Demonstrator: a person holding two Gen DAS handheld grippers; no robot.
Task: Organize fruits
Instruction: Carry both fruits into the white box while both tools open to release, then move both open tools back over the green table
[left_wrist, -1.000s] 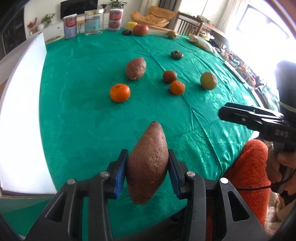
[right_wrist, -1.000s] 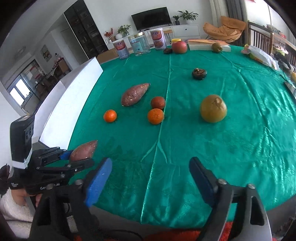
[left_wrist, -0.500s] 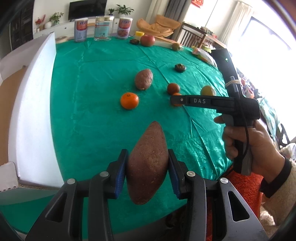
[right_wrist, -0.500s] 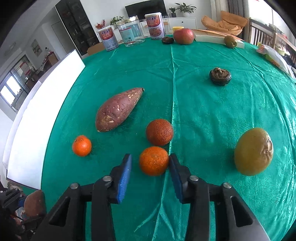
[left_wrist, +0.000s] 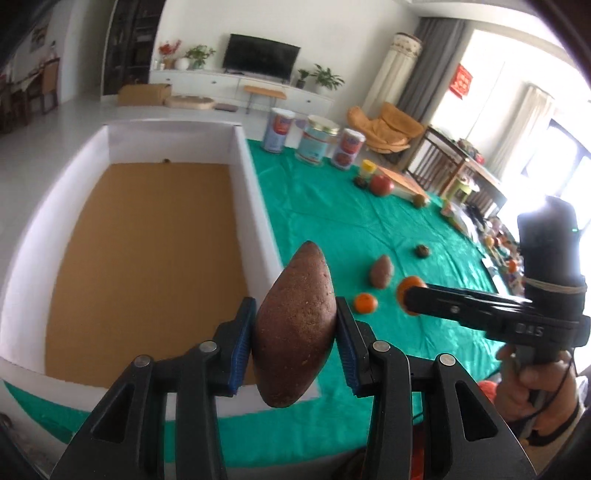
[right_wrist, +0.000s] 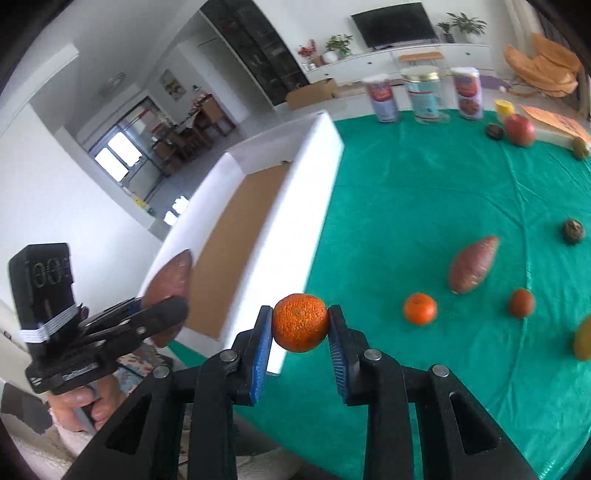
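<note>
- Nearest in the left wrist view, the left claw (left_wrist: 295, 334) is clenched on a brown sweet potato (left_wrist: 295, 328), which stands nose-up between the blue pads and is lifted clear of the bench (left_wrist: 351, 229).
- In the right wrist view the right claw (right_wrist: 300, 325) grips a small orange (right_wrist: 300, 322) by its sides, also in the air. Its jaws have just been closing, and the fruit now sits pinched between them.
- Risk, as a judgement: the orange is round and held only across its middle, so a quick swing toward the box could roll it out of the pads.
- The sweet potato is long and overhangs its pads above and below. A knock against the box wall could twist it loose.
- The two claws are close together near the box corner, so they could collide if both go in at once.
- Just beyond stands the white box (left_wrist: 255, 206), with a bare brown cardboard floor. Only a small dark speck shows at its far wall, too small to identify.
- Further out on the green cloth lie a second sweet potato (right_wrist: 472, 264), a second orange (right_wrist: 420, 308), a darker small fruit (right_wrist: 521, 302) and a yellow-green fruit (right_wrist: 583, 341) at the frame edge.
- Farthest, three tins (right_wrist: 424, 98) stand in a row at the bench's far edge; their contents cannot be seen.
</note>
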